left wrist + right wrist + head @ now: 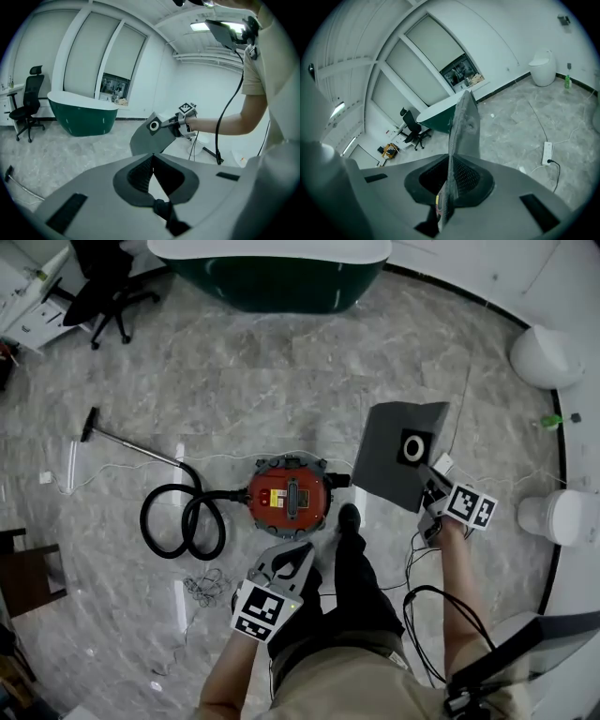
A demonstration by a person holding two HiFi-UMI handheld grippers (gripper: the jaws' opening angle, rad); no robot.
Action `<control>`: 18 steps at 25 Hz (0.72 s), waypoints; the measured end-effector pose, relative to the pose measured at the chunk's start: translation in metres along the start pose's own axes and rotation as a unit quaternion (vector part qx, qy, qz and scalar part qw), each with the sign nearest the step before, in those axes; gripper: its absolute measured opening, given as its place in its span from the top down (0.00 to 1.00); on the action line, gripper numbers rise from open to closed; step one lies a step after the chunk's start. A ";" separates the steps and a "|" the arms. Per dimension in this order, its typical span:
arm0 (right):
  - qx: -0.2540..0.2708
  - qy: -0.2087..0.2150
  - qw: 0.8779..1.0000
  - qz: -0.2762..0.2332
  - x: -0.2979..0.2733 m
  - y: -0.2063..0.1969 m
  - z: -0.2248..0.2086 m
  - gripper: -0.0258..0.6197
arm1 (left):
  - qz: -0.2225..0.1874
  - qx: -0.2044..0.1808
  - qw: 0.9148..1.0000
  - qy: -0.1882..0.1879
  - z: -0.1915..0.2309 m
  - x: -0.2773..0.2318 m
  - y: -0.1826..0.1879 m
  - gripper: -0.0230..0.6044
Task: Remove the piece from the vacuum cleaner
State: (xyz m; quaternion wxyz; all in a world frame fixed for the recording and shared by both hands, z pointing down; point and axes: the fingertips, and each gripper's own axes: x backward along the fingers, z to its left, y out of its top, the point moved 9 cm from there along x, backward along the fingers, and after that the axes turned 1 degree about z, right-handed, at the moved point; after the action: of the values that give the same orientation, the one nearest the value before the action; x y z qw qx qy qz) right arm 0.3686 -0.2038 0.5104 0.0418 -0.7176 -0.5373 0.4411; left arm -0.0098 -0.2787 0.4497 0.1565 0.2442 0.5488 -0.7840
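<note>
Left claw (pixel 296 561) is shut with nothing in it, near the red vacuum cleaner (pixel 289 491). Right claw (pixel 434 491) is clamped on the flat grey piece (pixel 389 451), well off the floor. Looks light, thin and bendy, so the stiffest hold is probably the edge beside its ring collar.

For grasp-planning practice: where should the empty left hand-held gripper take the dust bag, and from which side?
Likely the dust bag's free left edge, away from the right hand-held gripper pinching it near the white ring. The bag is a thin flat panel, so the left hand-held gripper would come from the person's left, jaws astride it.
</note>
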 end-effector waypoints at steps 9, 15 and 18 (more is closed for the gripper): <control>-0.143 0.057 0.987 -0.033 0.050 -0.046 0.027 0.92 | -0.026 -0.025 0.999 -0.005 -0.012 0.048 0.019 0.96; -0.165 0.081 0.981 -0.063 0.079 -0.065 0.061 0.92 | -0.029 -0.029 0.999 -0.018 -0.013 0.082 0.022 0.96; -0.170 0.106 0.978 -0.065 0.083 -0.065 0.079 0.92 | -0.027 -0.016 0.999 -0.015 -0.013 0.096 0.024 0.96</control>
State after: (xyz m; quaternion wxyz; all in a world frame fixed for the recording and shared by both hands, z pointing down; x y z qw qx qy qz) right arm 0.2701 -0.1417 0.4485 0.0048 -0.7205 -0.6423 0.2613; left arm -0.0747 -0.2733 0.3736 0.1480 0.2149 0.5652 -0.7826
